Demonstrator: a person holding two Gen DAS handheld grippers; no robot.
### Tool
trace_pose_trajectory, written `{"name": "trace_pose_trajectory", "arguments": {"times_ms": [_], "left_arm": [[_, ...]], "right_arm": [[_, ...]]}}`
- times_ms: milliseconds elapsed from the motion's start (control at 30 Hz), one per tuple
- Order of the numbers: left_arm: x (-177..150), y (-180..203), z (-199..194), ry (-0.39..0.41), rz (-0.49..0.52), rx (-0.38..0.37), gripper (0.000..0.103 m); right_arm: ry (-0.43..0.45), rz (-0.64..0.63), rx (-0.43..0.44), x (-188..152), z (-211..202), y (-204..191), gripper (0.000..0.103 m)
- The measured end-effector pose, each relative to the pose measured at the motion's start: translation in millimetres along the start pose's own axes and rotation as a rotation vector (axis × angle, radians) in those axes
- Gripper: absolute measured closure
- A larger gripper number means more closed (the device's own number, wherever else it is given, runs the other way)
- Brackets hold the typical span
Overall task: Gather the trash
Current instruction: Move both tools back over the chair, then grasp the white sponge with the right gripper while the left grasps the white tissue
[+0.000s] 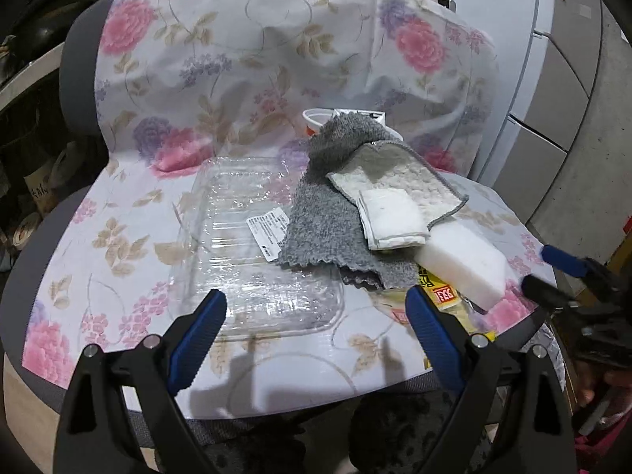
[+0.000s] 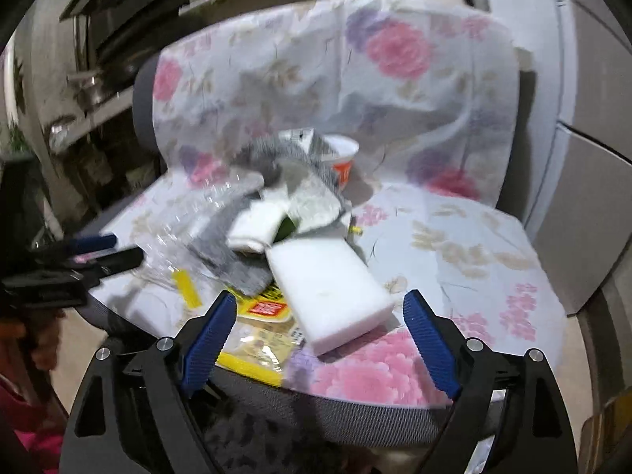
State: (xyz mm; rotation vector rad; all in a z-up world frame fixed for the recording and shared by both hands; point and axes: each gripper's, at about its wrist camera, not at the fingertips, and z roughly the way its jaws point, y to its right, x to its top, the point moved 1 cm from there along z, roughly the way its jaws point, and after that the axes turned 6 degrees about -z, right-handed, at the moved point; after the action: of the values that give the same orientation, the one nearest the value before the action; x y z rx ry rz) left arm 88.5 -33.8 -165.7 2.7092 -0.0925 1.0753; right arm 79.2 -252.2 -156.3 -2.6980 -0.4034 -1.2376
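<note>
On a chair seat draped in flowered cloth lies a heap of litter. A clear plastic tray lies just ahead of my left gripper, which is open and holds nothing. A grey cloth, a folded white napkin, a white foam block and a yellow wrapper lie to the right. My right gripper is open; the foam block's near end sits between its fingertips, untouched, over the yellow wrapper. Each gripper shows at the edge of the other's view, the right gripper and the left gripper.
A white paper cup stands at the back of the seat behind the cloths. The chair's back rises behind. Grey cabinet doors stand to the right, and dark shelves with pots to the left. The flowered seat is bare at the right.
</note>
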Motion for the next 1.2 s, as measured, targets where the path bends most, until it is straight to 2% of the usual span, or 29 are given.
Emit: {"name": "trace_pose_trajectory", "arguments": {"times_ms": [333,500,567,600,633,733,967,1067,1200], "left_arm": [[0,17,25,-0.042,0.02,0.007,0.014],[0,16,27,-0.046,0.022,0.029,0.014],[1,14,25,-0.044,0.016,0.034,0.014],[0,12,23,-0.043,0.012,0.036,0.014],[0,10,22,-0.042,0.009,0.036,0.014],[1,7,19,-0.039,-0.002,0.03,0.014],[2,15,11,-0.021,0.013,0.001,0.014],[8,24,14,-0.022,0.02,-0.026,0.014],[21,44,23,-0.013,0.05,-0.061,0.016]], "right_arm": [[-0.045,-0.015,0.094,-3,49,22,0.015],[-0.087,-0.09,0.138,0,63,13,0.015],[-0.091,-0.147,0.135,-1,61,4,0.016],[-0.09,-0.159,0.13,-1,59,1,0.022],[-0.093,-0.168,0.121,-2,57,-1,0.033],[-0.092,-0.165,0.08,-5,45,-4,0.037],[-0.001,-0.083,-0.016,-8,-20,0,0.037],[0.067,-0.008,-0.089,-5,-49,11,0.037],[0.134,0.026,-0.173,2,-67,20,0.037]]}}
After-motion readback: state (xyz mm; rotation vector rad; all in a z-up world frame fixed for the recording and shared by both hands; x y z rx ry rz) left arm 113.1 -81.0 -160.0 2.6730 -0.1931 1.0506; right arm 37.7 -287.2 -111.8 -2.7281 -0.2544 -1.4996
